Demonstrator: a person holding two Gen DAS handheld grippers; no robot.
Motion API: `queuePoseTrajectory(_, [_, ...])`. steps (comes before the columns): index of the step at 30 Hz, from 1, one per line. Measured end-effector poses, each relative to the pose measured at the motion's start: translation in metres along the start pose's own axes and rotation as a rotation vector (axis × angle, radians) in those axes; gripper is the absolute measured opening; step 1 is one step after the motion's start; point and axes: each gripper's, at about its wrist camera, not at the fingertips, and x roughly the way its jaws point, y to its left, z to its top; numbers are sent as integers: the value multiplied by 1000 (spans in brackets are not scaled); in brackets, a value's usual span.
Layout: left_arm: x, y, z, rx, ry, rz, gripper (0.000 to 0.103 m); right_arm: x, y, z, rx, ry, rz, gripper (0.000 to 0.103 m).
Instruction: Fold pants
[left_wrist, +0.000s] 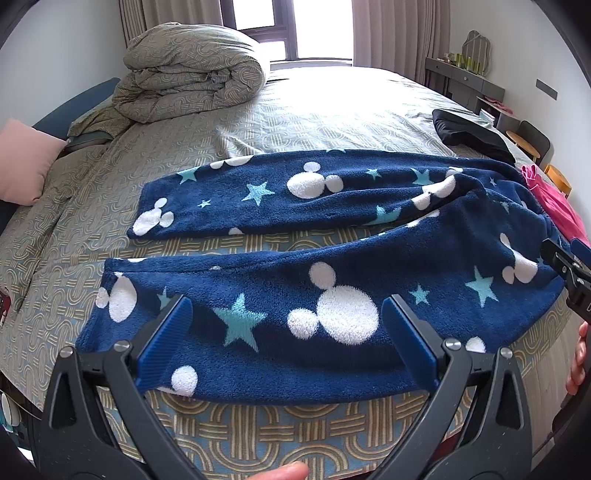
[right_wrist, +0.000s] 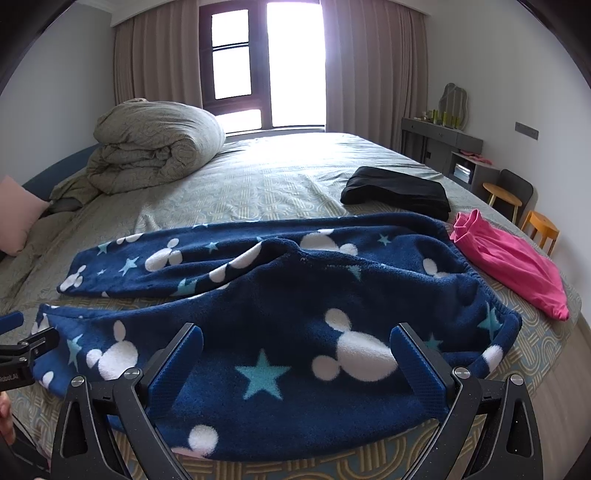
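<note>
You are at the near edge of a wide bed (right_wrist: 280, 177) in a curtained bedroom, its sheet patterned in grey-green and tan loops. The navy fleece pants with white mouse heads and pale blue stars (right_wrist: 280, 295) lie flat across the near part of it, legs running toward nine o'clock, elastic waistband toward three o'clock. The legs are spread with a strip of sheet between them, which to my eye leaves the first fold, one leg over the other, not yet made.

Your left gripper (left_wrist: 288, 332) hangs over the near leg, blue pads spread wide and holding nothing. Your right gripper (right_wrist: 295, 354) hangs over the seat near the waistband, equally wide and empty. That spacing suits lifting the near edge at two points.

A folded pink garment (right_wrist: 509, 258) lies just beside the waistband at three o'clock, and could catch if you swing the cloth that way. A folded black garment (right_wrist: 399, 192) sits beyond at one o'clock; the rolled grey-green duvet (right_wrist: 155, 140) is well apart at eleven o'clock.
</note>
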Motion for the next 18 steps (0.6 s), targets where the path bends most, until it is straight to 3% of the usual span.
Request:
queuePoseTrajectory(11, [-1,6,-4,-4,-15,20,102,-3,-2,-2,5,-2,-3,103])
queuePoseTrajectory(18, [0,4,-5,-16,-12,-5,102,-1,-6,-1,14,17,-14,103])
